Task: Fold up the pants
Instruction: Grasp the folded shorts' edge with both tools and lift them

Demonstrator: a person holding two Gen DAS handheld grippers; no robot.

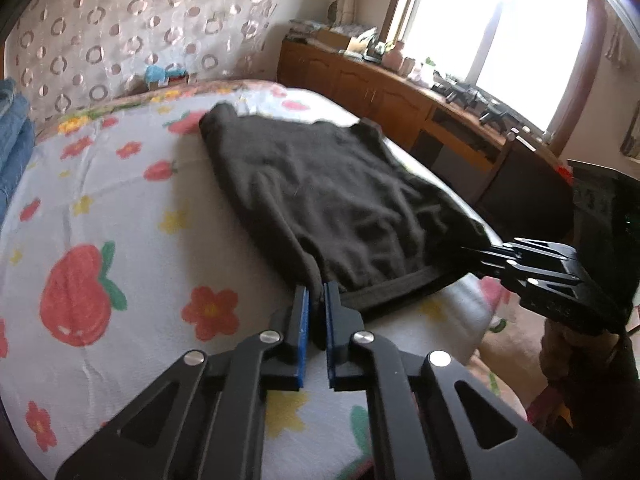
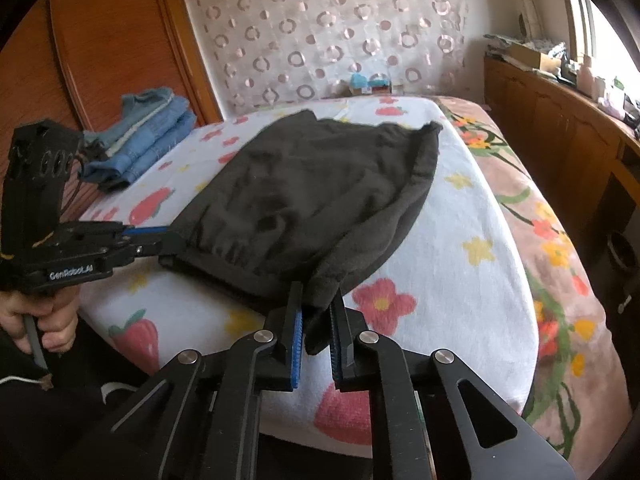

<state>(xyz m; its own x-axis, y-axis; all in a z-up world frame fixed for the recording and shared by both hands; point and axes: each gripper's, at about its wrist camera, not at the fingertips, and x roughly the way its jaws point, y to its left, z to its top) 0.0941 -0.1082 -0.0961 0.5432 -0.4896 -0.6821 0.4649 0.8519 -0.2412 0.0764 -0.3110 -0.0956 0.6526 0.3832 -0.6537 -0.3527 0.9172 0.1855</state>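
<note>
- The black pants (image 1: 320, 192) lie flat on my bed sheet (image 1: 120, 200), the white one with red flowers and strawberries.
- My left gripper (image 1: 316, 300) is squeezed tight on the near left corner of the waistband.
- My right gripper (image 2: 316, 312) pinches the near right corner, and cloth pokes out between its blue pads (image 2: 295, 344).
- Folded blue jeans (image 2: 148, 136) sit far away by the wooden headboard (image 2: 112, 40).
</note>
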